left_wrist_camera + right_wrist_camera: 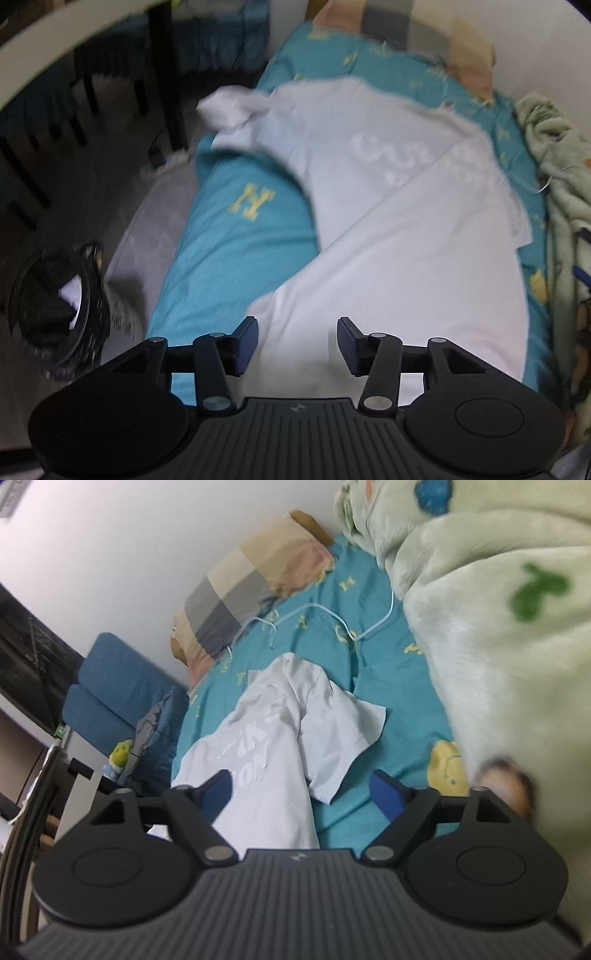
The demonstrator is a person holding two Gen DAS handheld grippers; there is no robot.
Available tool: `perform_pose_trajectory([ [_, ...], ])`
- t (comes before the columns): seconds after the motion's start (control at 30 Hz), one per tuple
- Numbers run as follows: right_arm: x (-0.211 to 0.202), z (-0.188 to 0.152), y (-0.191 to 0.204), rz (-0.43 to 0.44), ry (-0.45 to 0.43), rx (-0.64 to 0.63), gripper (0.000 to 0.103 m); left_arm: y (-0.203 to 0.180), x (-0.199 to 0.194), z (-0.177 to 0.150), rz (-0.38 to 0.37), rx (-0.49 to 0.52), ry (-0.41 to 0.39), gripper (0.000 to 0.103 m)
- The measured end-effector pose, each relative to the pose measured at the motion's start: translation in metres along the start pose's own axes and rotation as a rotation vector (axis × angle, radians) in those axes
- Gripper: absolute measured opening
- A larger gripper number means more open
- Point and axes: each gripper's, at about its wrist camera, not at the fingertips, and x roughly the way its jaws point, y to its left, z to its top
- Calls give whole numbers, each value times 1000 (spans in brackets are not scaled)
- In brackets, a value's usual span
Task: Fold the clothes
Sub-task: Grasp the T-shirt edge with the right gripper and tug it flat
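The bed (236, 258), under a teal sheet with yellow letters, carries a white T-shirt (388, 206) spread across its middle. A pale green fleece blanket (491, 635) is heaped along the wall side, close to the shirt's edge, and a checked pillow (251, 579) sits at the head. A dark bin (55, 310) stands on the floor beside the bed. The shirt's long axis runs away from both cameras, one sleeve (347, 734) folded outward. The left hand-held gripper (297, 345) hovers released over the shirt's near end; the right hand-held gripper (303, 795) is likewise spread wide, grasping nothing.
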Motion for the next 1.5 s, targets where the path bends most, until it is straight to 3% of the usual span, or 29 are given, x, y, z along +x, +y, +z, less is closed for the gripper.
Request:
perform_pose_trajectory([
  [0.2,66,10,-18,-60,83,53,81,-65,7,9,-98,19,-193,58],
  [0.3,100,11,-29,-104,110,62,81,-96,39,17,-151,8,-201,58],
  [0.4,124,13,-39,-105,81,78,77,-112,74,19,-176,23,-174,58],
  [0.5,140,20,-37,-85,21,59,42,-112,96,18,-132,88,-186,58],
  [0.53,144,22,-33,-92,8,39,21,-111,102,17,-112,107,-191,58],
  [0.57,148,25,-28,-105,-7,12,12,-110,107,17,-92,126,-196,58],
  [0.67,146,41,-2,-154,-119,-129,8,-96,110,16,-90,149,-192,58],
  [0.8,135,79,25,-242,-255,-287,7,-99,105,17,-105,169,-221,58],
  [0.9,136,113,36,-356,-315,-409,7,-99,105,19,-83,187,-233,58],
  [1.0,151,141,35,-487,-314,-509,7,-94,114,22,-91,153,-201,58],
  [1.1,177,149,20,-557,-254,-585,8,-91,122,24,-102,150,-186,58],
  [1.17,192,146,10,-573,-222,-597,9,-92,126,26,-99,156,-181,58],
  [1.3,193,138,3,-491,-213,-525,13,-90,133,28,-105,152,-175,59],
  [1.33,189,135,5,-471,-208,-510,21,-90,134,28,-109,151,-176,60],
  [1.37,185,132,7,-450,-202,-495,39,-91,133,28,-113,153,-176,61],
  [1.43,172,124,15,-409,-192,-484,61,-92,132,26,-125,160,-179,61],
  [1.5,153,111,24,-380,-177,-484,66,-95,128,23,-158,166,-181,61],
])
